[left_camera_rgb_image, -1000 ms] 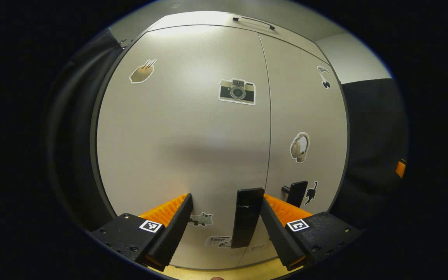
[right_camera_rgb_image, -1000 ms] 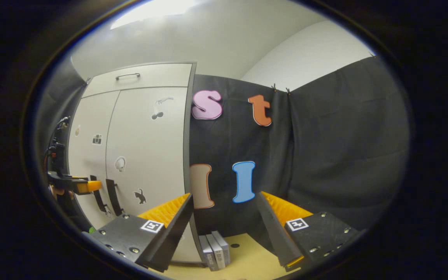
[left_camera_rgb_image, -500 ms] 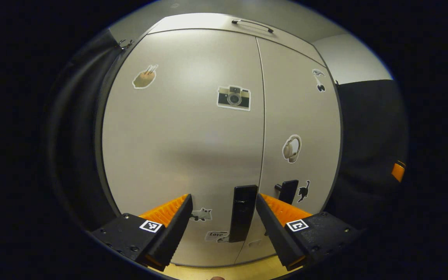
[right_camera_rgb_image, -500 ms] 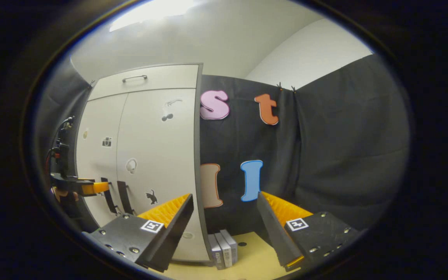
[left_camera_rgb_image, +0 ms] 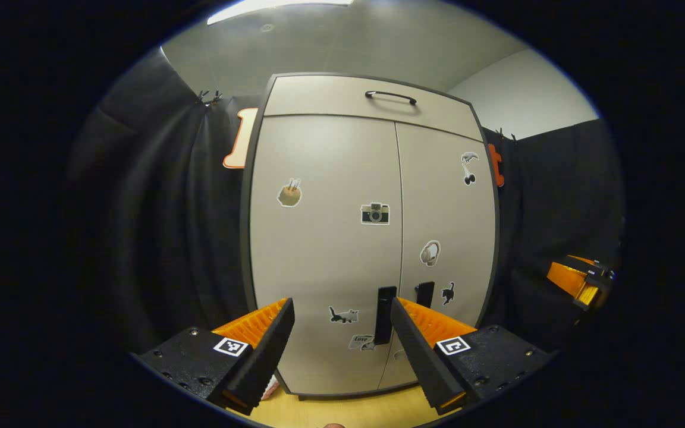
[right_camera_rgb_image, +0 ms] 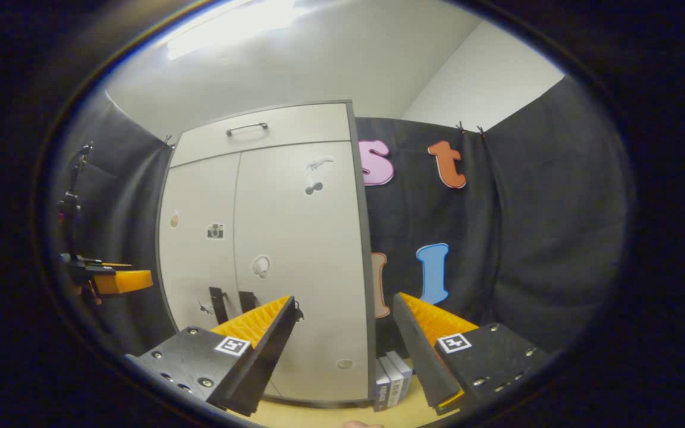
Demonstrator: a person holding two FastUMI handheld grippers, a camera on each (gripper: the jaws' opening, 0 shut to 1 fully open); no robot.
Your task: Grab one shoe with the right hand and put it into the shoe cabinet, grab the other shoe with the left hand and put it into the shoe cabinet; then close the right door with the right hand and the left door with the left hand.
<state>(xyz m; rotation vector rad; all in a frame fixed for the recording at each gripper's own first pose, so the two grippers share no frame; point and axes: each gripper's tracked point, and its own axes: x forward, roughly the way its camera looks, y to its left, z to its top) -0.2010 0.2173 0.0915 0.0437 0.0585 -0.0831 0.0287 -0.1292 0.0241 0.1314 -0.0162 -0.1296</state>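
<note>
The grey shoe cabinet (left_camera_rgb_image: 319, 238) stands straight ahead in the left gripper view with both doors closed, stickers on them and two black door handles (left_camera_rgb_image: 385, 315) side by side at the seam. My left gripper (left_camera_rgb_image: 341, 324) is open with nothing between its fingers, well back from the doors. In the right gripper view the same shoe cabinet (right_camera_rgb_image: 295, 249) stands left of centre, doors closed. My right gripper (right_camera_rgb_image: 343, 324) is open and holds nothing. The left gripper (right_camera_rgb_image: 118, 280) shows at that view's far left, and the right gripper (left_camera_rgb_image: 577, 282) at the left gripper view's right edge.
A drawer with a black handle (left_camera_rgb_image: 390, 95) tops the cabinet. Several grey boxes (right_camera_rgb_image: 391, 380) stand on the wooden floor (right_camera_rgb_image: 319, 413) by the cabinet's right side. Black cloth walls close in on both sides.
Both grippers have pulled back from the cabinet, which now looks much smaller in the left gripper view. The doors stay closed and both grippers stay open.
</note>
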